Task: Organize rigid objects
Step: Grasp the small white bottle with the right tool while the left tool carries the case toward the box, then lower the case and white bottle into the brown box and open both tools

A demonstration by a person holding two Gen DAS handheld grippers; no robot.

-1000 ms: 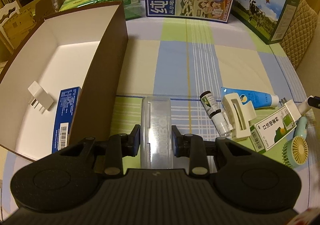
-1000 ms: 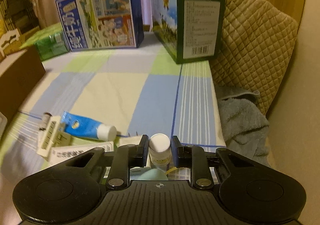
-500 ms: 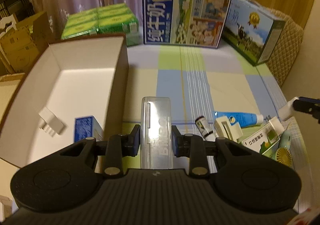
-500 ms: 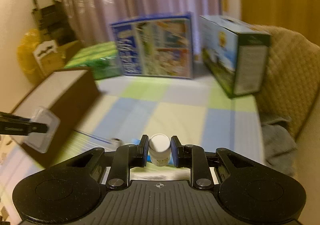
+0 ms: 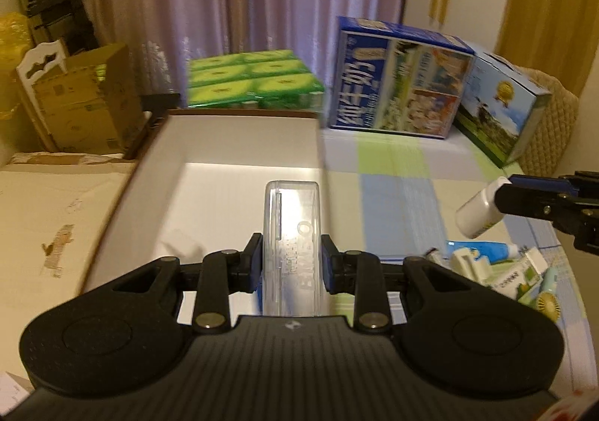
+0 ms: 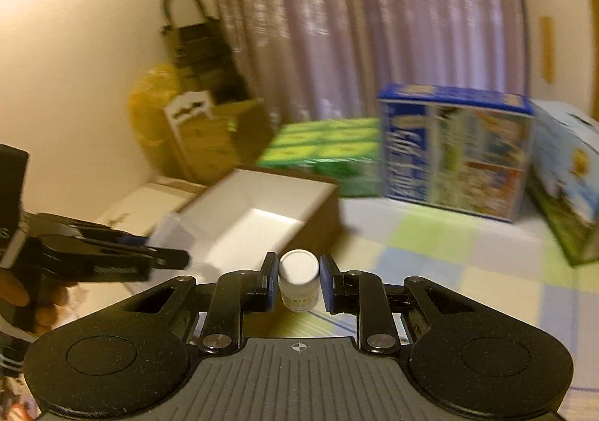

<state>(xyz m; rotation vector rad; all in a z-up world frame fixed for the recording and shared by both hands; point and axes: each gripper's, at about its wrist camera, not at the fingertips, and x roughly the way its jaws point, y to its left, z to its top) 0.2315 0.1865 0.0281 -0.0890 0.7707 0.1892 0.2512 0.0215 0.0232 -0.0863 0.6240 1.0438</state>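
Above the counter's (image 5: 397, 196) left edge, the left claw (image 5: 291, 263), lifted, now grasps the clear case (image 5: 292, 233) over the box (image 5: 239, 136); the right claw (image 6: 298, 284) brings the white bottle (image 6: 298, 280), both ready to drop.

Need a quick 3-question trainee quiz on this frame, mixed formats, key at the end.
1. True or false: the left gripper is shut on the clear plastic case.
2. The right gripper holds: A) blue tube B) white bottle C) green fan
3. Fill in: the case hangs above the open ____ with the white interior.

Key: 1 true. 2 B. 3 box.
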